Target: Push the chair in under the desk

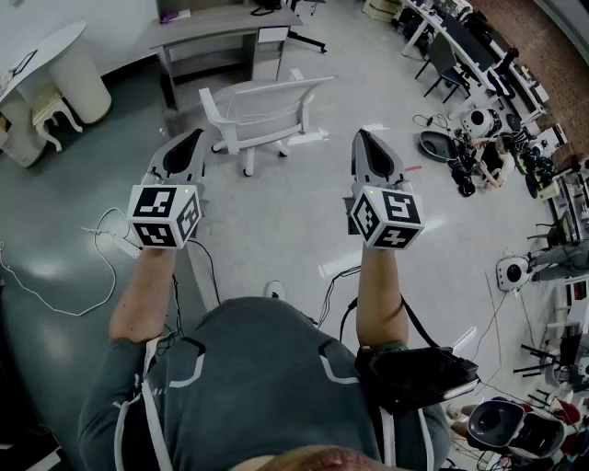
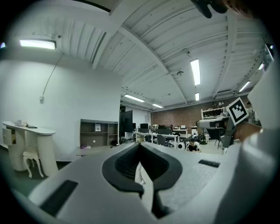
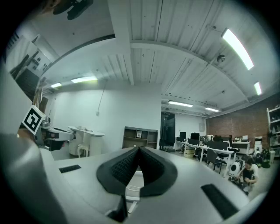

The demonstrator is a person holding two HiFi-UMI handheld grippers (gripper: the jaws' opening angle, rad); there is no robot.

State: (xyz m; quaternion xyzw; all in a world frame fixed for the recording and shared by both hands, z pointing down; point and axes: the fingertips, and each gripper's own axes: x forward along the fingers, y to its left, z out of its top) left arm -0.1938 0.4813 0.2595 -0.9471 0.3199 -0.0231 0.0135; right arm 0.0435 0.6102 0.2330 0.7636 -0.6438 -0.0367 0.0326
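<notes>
Head view, white chair before grey desk, left tool and right tool both closed, empty

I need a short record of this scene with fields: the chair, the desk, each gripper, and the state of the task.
chair: white chair, on the floor in front of the person, apart from the desk
desk: grey desk, beyond the chair, near the wall
left gripper: left gripper, jaws together, holds nothing, not touching the chair
right gripper: right gripper, jaws together, holds nothing, not touching the chair
task state: chair not yet pushed under the desk
</notes>
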